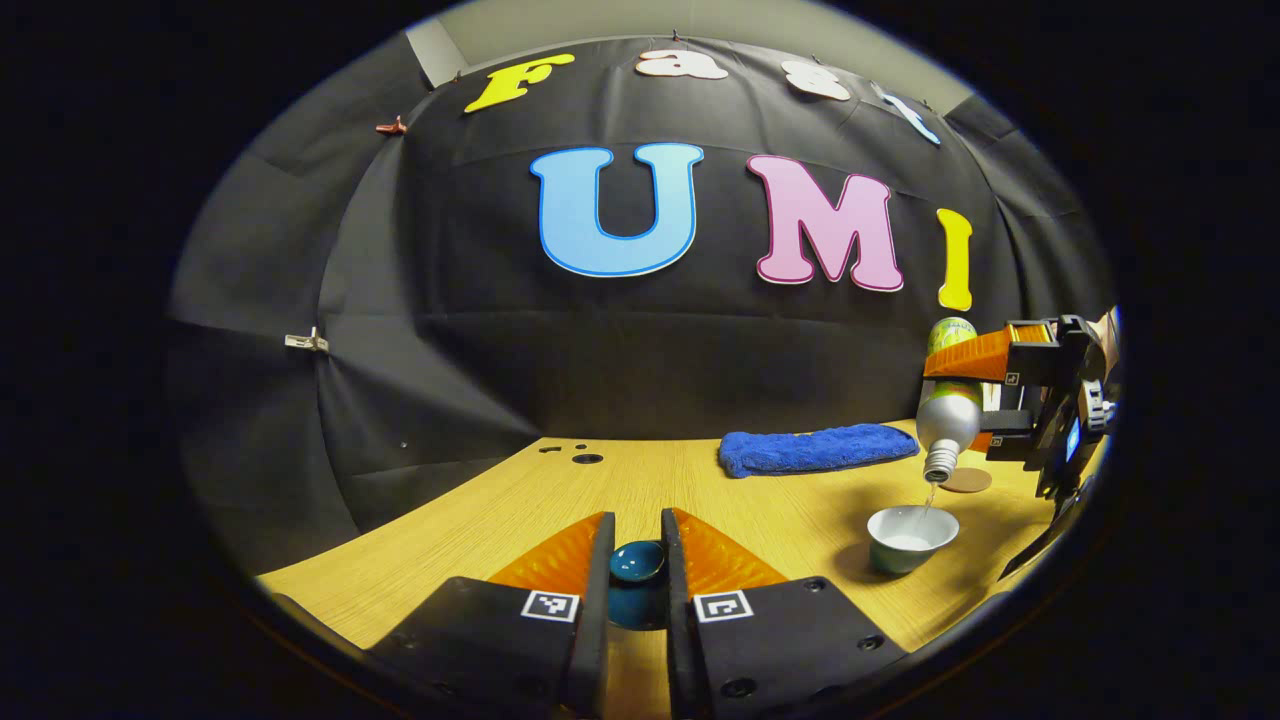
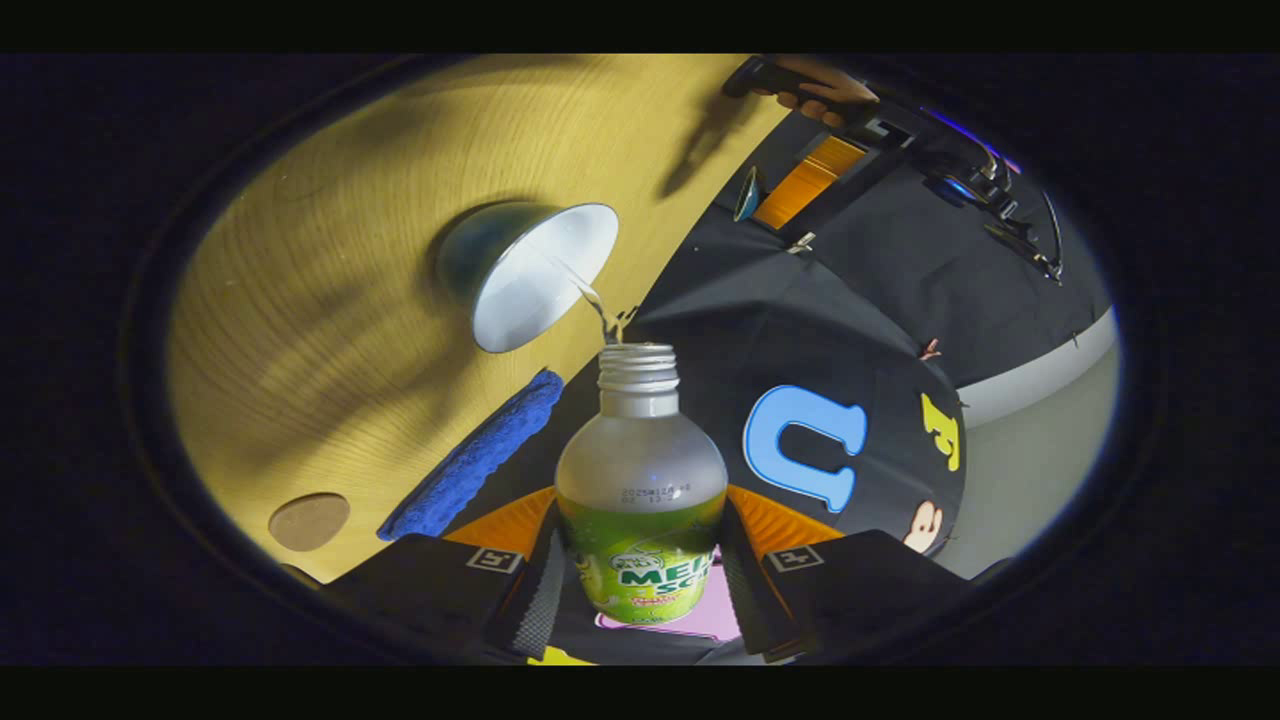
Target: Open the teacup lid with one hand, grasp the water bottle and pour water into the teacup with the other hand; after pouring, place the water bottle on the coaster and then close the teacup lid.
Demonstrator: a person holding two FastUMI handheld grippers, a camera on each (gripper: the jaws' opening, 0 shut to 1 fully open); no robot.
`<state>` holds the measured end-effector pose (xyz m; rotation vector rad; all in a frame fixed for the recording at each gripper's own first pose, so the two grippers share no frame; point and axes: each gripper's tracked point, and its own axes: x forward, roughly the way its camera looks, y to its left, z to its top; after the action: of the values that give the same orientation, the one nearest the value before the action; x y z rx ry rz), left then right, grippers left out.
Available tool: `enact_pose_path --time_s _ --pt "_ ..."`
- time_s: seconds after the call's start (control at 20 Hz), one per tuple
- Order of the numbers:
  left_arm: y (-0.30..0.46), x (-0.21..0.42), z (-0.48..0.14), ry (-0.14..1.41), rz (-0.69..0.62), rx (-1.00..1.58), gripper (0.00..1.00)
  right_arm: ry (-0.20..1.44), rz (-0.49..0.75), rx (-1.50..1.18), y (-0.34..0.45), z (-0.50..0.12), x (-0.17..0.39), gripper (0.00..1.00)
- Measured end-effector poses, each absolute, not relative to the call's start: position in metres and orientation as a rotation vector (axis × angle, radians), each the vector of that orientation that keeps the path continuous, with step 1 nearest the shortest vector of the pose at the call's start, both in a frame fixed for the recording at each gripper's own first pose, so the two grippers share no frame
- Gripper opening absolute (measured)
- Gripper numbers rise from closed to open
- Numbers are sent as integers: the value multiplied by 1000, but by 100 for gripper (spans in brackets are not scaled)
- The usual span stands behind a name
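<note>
The right tool (image 2: 640, 575) gripped the water bottle (image 2: 641, 480) by its body, both fingers pressed against the green label, whose writing was too cut off to read. The bottle was tipped, its uncapped threaded neck aimed at the teacup (image 2: 528, 272), and a thin stream of water ran into the white bowl. The left tool (image 1: 636, 570) was closed on the dark blue teacup lid (image 1: 637, 562), held just above the bench (image 1: 480, 520). The teacup (image 1: 910, 537) stood open on the wooden bench, near a round coaster (image 1: 966, 480) and a folded blue cloth (image 1: 815, 448).
</note>
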<state>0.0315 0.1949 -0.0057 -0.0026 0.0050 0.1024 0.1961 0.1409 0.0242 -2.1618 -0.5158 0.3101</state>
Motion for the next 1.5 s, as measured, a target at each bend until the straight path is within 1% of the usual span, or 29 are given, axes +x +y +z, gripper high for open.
enact_pose_path --time_s 0.4,0.55,1.5 --pt "194 30 -5 5 97 -3 28 -563 313 -2230 146 30 196 73" --pt "193 31 -6 6 97 -3 28 -610 318 -2270 153 30 192 73" --pt "192 31 -6 5 89 -2 28 -632 306 -2327 157 30 189 73"
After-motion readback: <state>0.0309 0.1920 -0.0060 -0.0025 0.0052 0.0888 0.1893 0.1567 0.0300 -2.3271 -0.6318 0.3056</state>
